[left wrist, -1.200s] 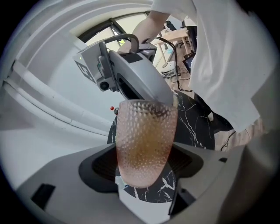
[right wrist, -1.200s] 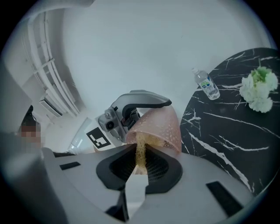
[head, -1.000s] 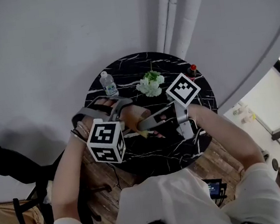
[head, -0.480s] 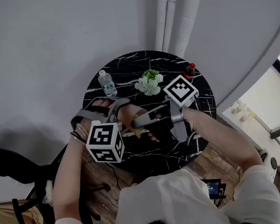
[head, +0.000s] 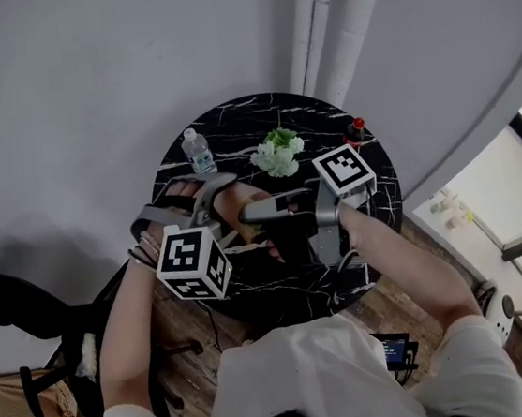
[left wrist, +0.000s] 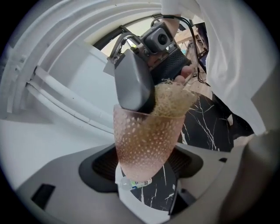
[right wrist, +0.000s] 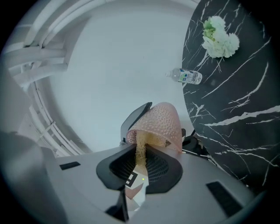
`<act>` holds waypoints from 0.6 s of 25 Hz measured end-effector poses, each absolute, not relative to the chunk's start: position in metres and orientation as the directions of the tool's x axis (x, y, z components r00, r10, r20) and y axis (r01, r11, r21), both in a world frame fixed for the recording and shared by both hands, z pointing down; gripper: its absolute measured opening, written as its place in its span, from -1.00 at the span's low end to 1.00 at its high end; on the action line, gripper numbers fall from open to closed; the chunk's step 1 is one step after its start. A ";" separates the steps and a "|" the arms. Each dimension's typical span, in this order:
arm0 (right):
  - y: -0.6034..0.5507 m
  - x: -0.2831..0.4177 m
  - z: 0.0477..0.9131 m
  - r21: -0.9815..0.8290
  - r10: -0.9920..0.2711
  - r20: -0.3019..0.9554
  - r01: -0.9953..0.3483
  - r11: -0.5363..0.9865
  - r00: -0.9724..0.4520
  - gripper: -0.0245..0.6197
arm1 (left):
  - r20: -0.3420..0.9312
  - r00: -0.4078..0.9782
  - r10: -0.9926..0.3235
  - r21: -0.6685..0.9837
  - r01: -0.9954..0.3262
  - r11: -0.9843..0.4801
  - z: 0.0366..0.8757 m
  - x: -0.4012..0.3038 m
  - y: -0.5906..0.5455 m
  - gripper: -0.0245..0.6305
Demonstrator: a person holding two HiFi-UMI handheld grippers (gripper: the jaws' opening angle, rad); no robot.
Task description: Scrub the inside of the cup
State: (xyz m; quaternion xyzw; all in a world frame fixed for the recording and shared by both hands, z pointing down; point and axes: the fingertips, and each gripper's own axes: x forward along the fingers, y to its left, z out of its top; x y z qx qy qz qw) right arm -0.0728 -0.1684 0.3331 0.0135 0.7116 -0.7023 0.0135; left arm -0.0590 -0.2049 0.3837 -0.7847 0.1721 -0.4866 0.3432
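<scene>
Left gripper [left wrist: 145,164] has its jaws spread wide and clamped on the lower body of the pink dimpled cup [left wrist: 146,140], pads pressing on either side, so the cup is held in the air above the black marble table [right wrist: 236,113], over its left half in the head view, not resting on it. Right gripper [right wrist: 141,169] is pinched nearly closed on a tan fibrous scrubber [left wrist: 171,101]. The wad fills the cup mouth, and one grey jaw of the right gripper dips over the rim beside it. Key relation: the cup's long axis runs from its base, at the left gripper, to its mouth, which opens rightward toward the right gripper. The right gripper comes in from the right, roughly along that axis, and its view looks almost straight into the opening. The scrubber is already past the rim, though I cannot tell how deep it reaches. My reading: scrubbing is under way, and the next stroke should be a push or twist along the cup axis while the left side braces. Risk, as I judge it: an off-axis push could lever the cup out from between the pads. A water bottle [right wrist: 187,76] and white flowers [right wrist: 221,37] stand on the far side, well clear.
</scene>
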 end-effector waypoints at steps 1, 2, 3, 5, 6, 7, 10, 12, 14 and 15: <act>-0.172 -0.072 0.331 -0.999 -0.022 -0.050 0.050 0.000 -0.998 -0.75 | 0.638 0.479 -0.604 -0.702 0.038 -0.711 0.382 -0.059 -0.207 0.14; -0.176 -0.071 0.329 -0.998 -0.043 -0.060 0.061 -0.010 -0.997 -0.75 | 0.629 0.490 -0.604 -0.697 0.012 -0.717 0.380 -0.059 -0.208 0.14; -0.179 -0.071 0.327 -0.998 -0.062 -0.067 0.068 -0.016 -0.996 -0.75 | 0.621 0.498 -0.606 -0.694 -0.010 -0.720 0.377 -0.060 -0.210 0.14; -0.183 -0.070 0.325 -0.997 -0.090 -0.076 0.079 -0.026 -0.993 -0.75 | 0.606 0.502 -0.617 -0.699 -0.034 -0.714 0.374 -0.060 -0.212 0.14; -0.184 -0.070 0.325 -0.996 -0.100 -0.081 0.084 -0.031 -0.992 -0.75 | 0.599 0.502 -0.624 -0.705 -0.039 -0.708 0.373 -0.060 -0.213 0.14; -0.184 -0.070 0.324 -0.995 -0.109 -0.087 0.092 -0.037 -0.990 -0.75 | 0.593 0.502 -0.629 -0.710 -0.042 -0.703 0.373 -0.060 -0.213 0.14; -0.186 -0.069 0.324 -0.993 -0.127 -0.103 0.111 -0.050 -0.987 -0.75 | 0.578 0.502 -0.643 -0.721 -0.055 -0.691 0.372 -0.060 -0.214 0.14; -0.188 -0.069 0.324 -0.992 -0.138 -0.103 0.112 -0.052 -0.985 -0.75 | 0.564 0.503 -0.655 -0.728 -0.072 -0.682 0.370 -0.061 -0.216 0.14; -0.191 -0.071 0.322 -0.992 -0.155 -0.107 0.117 -0.056 -0.982 -0.75 | 0.531 0.503 -0.682 -0.751 -0.093 -0.654 0.366 -0.062 -0.218 0.14; -0.192 -0.071 0.320 -0.991 -0.163 -0.112 0.123 -0.059 -0.980 -0.75 | 0.508 0.500 -0.701 -0.769 -0.103 -0.631 0.363 -0.063 -0.220 0.14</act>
